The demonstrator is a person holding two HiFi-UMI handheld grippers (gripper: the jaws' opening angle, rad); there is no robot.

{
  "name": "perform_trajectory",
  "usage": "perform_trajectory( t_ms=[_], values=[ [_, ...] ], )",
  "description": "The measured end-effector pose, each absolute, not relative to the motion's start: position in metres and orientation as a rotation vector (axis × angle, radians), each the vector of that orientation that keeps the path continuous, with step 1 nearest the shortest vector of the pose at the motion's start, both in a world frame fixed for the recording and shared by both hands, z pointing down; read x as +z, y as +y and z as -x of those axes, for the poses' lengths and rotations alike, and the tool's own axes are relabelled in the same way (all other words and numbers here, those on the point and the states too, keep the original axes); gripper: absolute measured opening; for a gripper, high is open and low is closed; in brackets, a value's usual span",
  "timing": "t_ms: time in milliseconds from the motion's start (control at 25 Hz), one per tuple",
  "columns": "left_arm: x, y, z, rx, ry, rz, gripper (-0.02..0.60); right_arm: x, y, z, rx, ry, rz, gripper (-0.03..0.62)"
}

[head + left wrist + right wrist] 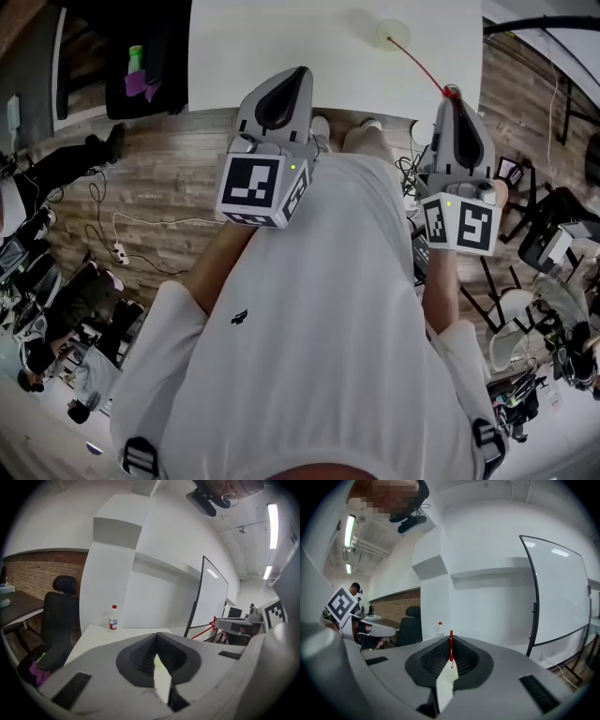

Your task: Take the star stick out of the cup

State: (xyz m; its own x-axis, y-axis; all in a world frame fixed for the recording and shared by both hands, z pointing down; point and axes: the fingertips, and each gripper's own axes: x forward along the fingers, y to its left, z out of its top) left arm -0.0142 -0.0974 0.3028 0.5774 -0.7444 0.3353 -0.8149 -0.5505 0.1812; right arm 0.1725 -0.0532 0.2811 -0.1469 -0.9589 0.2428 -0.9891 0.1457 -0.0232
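A thin red star stick runs from my right gripper across the white table to a pale cup. Its far tip lies at the cup's rim; I cannot tell whether it is still inside. The right gripper is shut on the stick, which stands end-on between the jaws as the star stick in the right gripper view. In the left gripper view the red star sits at the right gripper's tip. My left gripper hovers at the table's near edge, its jaws shut and empty, seen too as the left gripper.
A water bottle stands at the table's far side by a white wall. To the left is a black office chair, with a whiteboard on a stand to the right. Cables and a power strip lie on the wooden floor.
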Motion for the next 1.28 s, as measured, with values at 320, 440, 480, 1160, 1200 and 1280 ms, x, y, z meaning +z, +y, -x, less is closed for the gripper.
perform_trajectory(
  t_ms=[320,440,480,1160,1200,1280],
  values=[
    [0.299,-0.089,0.012,0.306,-1.264,-2.514,-0.005,0.266,-0.038,-0.174,0.291,-2.304,-1.872,0.018],
    [0.296,-0.085,0.007,0.301,-1.252,-2.53,-0.005,0.269,-0.028,-0.178,0.305,-2.292,-1.865,0.018],
    [0.295,-0.084,0.006,0.3,-1.248,-2.536,-0.005,0.27,-0.025,-0.179,0.308,-2.288,-1.864,0.018],
    [0.294,-0.077,0.0,0.328,-1.197,-2.538,-0.005,0.281,-0.015,-0.181,0.34,-2.289,-1.85,0.018],
    [0.294,-0.077,0.0,0.327,-1.201,-2.534,-0.005,0.281,-0.016,-0.182,0.341,-2.289,-1.847,0.018],
    [0.295,-0.078,-0.002,0.326,-1.203,-2.527,-0.005,0.281,-0.017,-0.184,0.342,-2.288,-1.845,0.018]
  ],
)
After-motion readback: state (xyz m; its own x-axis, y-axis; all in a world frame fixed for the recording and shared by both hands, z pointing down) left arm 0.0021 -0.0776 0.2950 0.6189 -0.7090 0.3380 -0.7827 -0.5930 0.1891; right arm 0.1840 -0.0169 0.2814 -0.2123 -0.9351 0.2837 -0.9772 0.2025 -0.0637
